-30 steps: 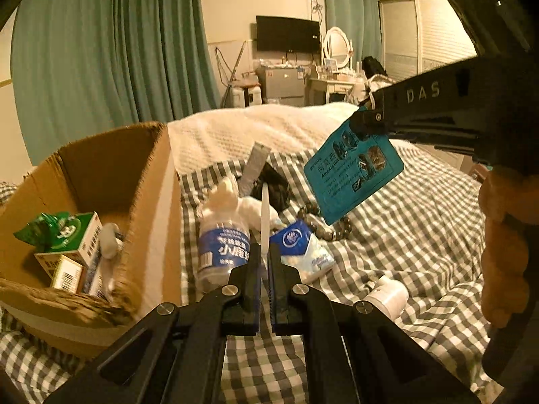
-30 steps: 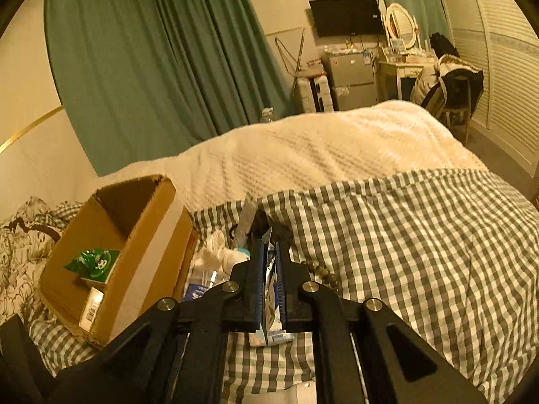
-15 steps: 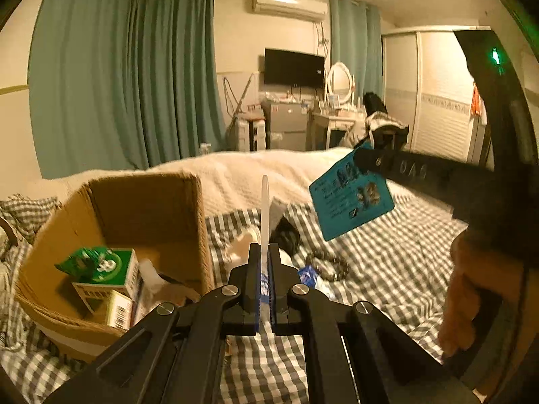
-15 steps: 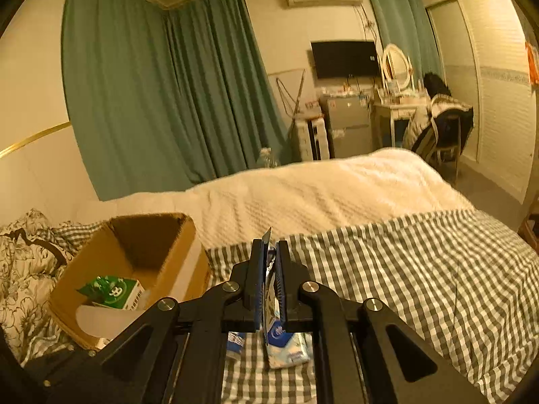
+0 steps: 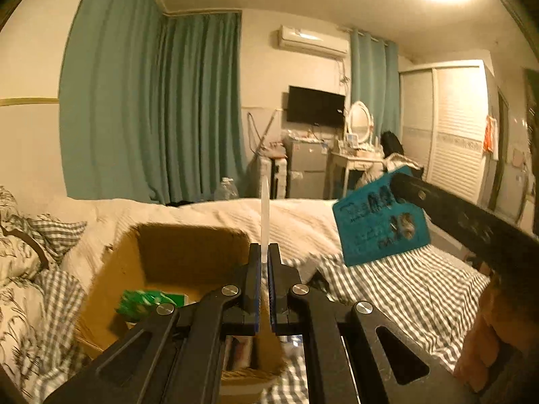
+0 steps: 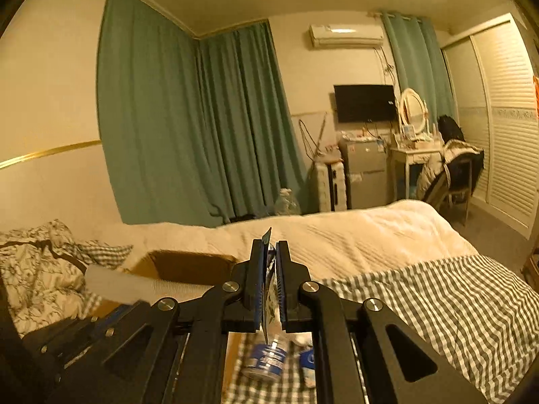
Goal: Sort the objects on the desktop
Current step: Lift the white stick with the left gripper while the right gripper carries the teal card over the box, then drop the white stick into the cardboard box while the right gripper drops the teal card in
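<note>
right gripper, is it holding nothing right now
No, the right gripper is shut on a teal packet, which the left wrist view shows clamped at its corner and hanging above the checked bedspread.

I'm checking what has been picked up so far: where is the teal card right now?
The teal card hangs in the air at the right of the left wrist view, pinched in the right gripper, above the checked bedspread and right of the cardboard box.

1. A cardboard box sits on the bed ahead of my left gripper.
2. A carton lies inside it.
3. A bottle lies on the bed below my right gripper.
</note>
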A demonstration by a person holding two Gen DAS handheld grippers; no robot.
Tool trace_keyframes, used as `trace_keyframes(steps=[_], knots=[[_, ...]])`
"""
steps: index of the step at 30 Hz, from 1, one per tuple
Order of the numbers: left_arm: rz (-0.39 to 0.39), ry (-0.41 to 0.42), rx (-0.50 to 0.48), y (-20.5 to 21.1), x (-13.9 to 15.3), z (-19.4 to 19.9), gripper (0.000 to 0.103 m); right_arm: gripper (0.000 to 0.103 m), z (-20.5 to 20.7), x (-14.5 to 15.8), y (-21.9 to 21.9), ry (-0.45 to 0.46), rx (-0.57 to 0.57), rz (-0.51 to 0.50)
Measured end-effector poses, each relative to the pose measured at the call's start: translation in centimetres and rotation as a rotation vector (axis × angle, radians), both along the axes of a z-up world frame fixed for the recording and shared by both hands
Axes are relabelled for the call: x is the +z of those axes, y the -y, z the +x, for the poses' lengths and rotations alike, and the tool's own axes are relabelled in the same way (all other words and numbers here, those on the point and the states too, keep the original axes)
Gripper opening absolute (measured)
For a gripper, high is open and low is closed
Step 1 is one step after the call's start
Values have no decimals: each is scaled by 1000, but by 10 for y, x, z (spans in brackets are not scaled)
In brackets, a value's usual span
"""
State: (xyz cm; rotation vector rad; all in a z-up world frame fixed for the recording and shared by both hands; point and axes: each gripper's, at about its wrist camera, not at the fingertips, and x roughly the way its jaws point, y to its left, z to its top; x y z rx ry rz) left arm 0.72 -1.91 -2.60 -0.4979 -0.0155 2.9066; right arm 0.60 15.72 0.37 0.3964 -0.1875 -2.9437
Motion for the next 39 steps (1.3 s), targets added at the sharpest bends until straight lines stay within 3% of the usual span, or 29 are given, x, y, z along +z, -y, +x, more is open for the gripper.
trace_keyframes(steps=[7, 16, 26, 39], knots=[[30, -25, 35, 29, 17, 1, 3, 6, 4, 12, 41, -43, 62, 12], [60, -6, 107, 74, 20, -16, 3, 6, -14, -2, 75, -5, 141, 37], [68, 156, 206, 113, -15, -66, 3, 6, -52, -33, 93, 67, 186, 69], [-24, 337, 217, 100, -71, -124, 3, 6, -103, -87, 144, 224, 326, 201]])
